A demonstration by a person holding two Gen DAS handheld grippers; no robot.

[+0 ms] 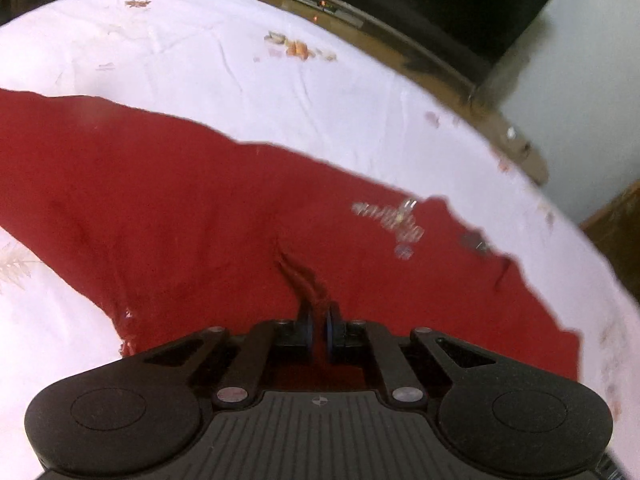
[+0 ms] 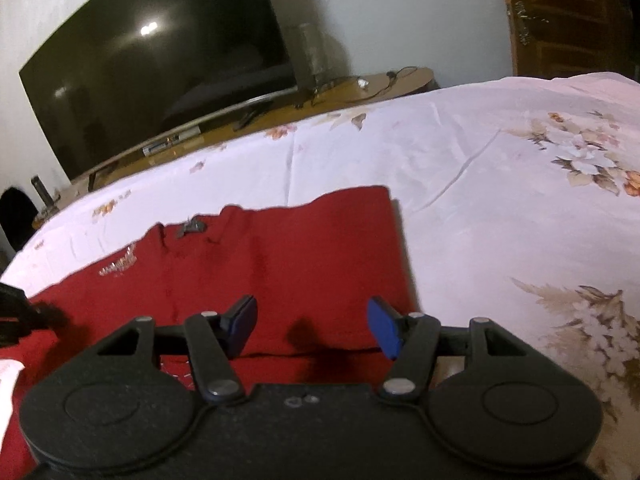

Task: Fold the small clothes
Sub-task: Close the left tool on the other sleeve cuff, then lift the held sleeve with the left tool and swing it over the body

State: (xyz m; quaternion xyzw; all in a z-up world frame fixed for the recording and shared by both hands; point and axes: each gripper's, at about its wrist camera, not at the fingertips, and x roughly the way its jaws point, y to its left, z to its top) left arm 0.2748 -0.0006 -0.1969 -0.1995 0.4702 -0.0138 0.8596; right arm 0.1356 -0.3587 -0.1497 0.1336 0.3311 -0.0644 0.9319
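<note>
A small red garment [image 1: 180,208] with a silver print [image 1: 392,220] lies spread on a white floral bedsheet [image 1: 200,60]. My left gripper [image 1: 318,322] is shut on a pinched fold of the red cloth, which puckers up between the blue pads. In the right wrist view the same red garment [image 2: 280,264] lies flat, its right edge straight and its near edge folded. My right gripper [image 2: 314,326] hovers open above that near edge, blue pads [image 2: 382,328] wide apart with nothing between them. The left gripper's black body shows at the far left edge.
The bedsheet [image 2: 500,184] stretches off to the right of the garment. Beyond the bed's far edge stand a wooden TV bench [image 2: 340,92] and a large dark television [image 2: 152,68]. A wooden door [image 2: 568,16] is at the back right.
</note>
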